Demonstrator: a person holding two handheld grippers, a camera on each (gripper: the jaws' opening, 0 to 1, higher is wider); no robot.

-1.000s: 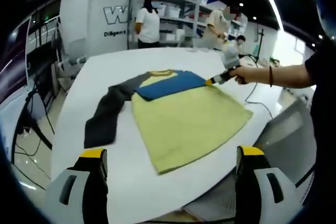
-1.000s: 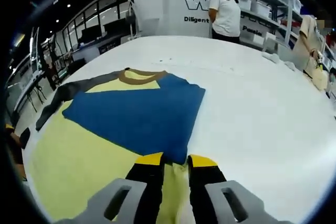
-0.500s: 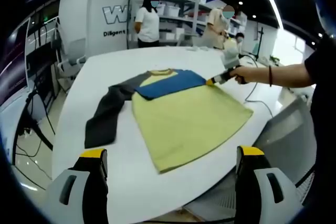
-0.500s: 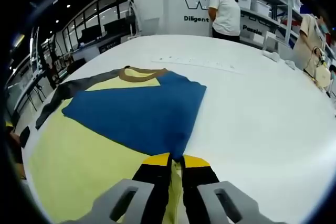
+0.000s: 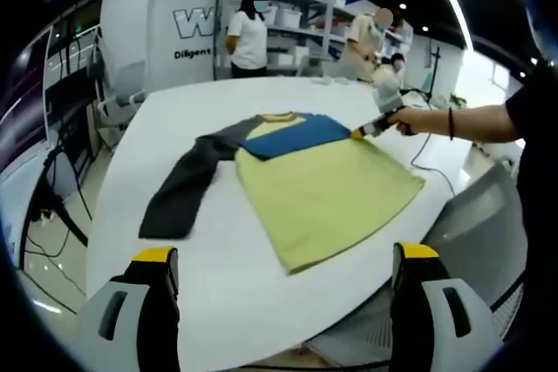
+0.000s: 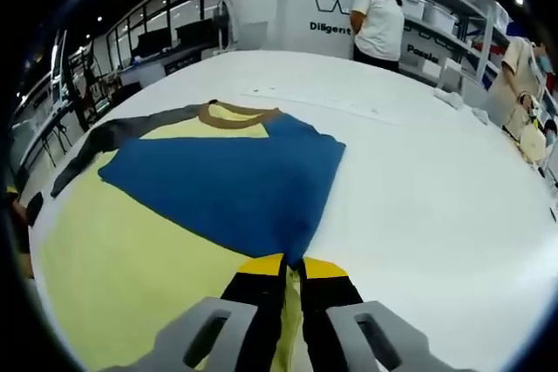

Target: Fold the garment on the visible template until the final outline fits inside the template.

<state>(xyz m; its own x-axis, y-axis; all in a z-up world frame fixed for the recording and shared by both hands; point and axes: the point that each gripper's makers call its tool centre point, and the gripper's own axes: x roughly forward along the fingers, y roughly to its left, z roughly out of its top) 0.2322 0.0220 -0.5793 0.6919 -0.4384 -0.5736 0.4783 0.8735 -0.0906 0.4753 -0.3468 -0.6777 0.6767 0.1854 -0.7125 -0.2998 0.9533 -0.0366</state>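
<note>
A yellow shirt (image 5: 336,189) with a brown collar lies flat on the white table (image 5: 218,259). Its blue sleeve (image 6: 231,185) is folded across the chest, and its dark grey sleeve (image 5: 183,193) stretches out to the left. My right gripper (image 6: 292,265) is shut on the shirt's edge where the blue sleeve ends; in the left gripper view it (image 5: 357,134) shows at the shirt's far right corner, held by a person's hand. My left gripper (image 5: 279,254) stands open above the table's near edge, apart from the shirt, nothing between its jaws.
Several people (image 5: 247,30) stand by white shelves (image 5: 288,28) beyond the table. A desk with chairs and cables (image 5: 61,154) lies to the left. A white bundle (image 6: 458,93) sits on the far right of the table. The table's right half (image 6: 436,206) is bare.
The right gripper has shut on the shirt's edge. The whole shirt has slid a little to the right across the table in the left gripper view.
</note>
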